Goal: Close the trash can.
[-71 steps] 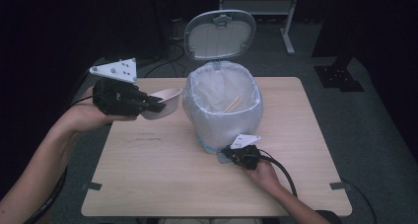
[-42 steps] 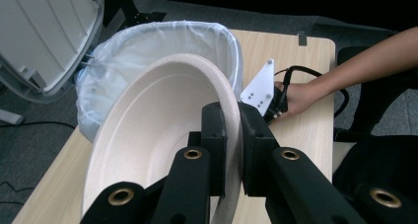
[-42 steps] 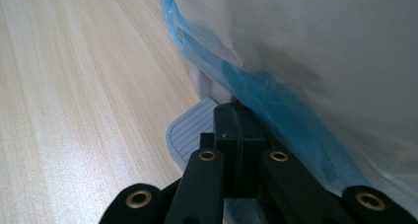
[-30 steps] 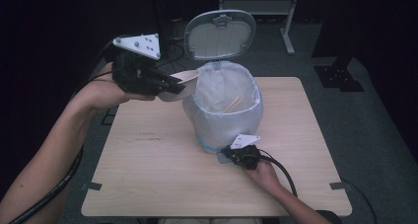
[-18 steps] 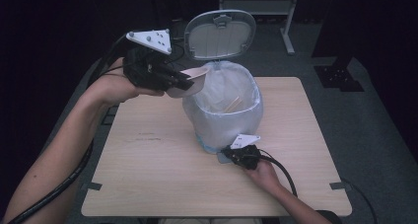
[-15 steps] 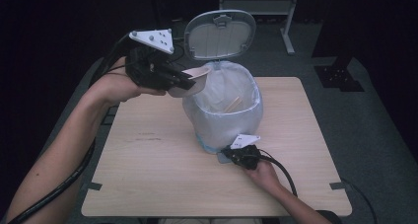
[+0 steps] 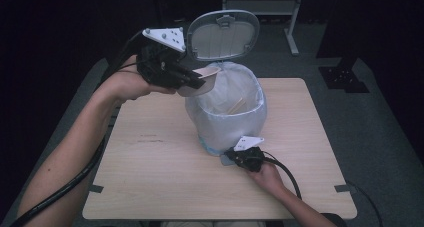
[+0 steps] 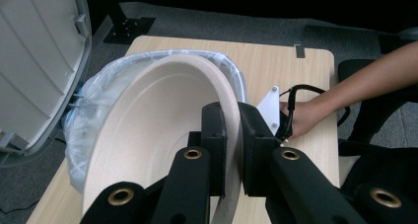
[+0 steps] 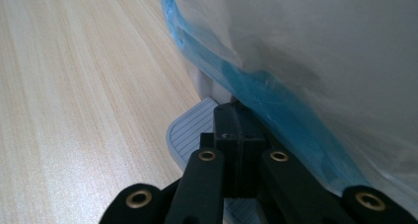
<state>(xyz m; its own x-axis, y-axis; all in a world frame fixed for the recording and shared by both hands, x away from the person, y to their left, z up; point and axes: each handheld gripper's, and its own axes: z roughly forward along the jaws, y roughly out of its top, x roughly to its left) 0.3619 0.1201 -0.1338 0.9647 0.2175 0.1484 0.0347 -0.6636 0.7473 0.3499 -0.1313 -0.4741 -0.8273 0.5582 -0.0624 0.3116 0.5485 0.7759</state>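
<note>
So the pedal bin (image 7: 227, 117) sits mid-table (image 7: 150, 187), lid (image 7: 223, 34) flipped up, lined with a clear bag (image 7: 250, 112). Inside the bag there's a pale wooden stick (image 7: 237, 106) lying at a slant. The left gripper (image 7: 192, 80) is pinching the rim of a beige paper bowl (image 7: 206, 78), tilted right over the bin's edge. The left gripper view shows the bowl's (image 8: 157, 130) inside is empty. The right gripper (image 7: 235, 158) has its jaws pressed together, nothing between them, resting on the foot pedal (image 9: 190, 130), which its own view shows up close, plus the blue bag edge (image 9: 256, 93).
</note>
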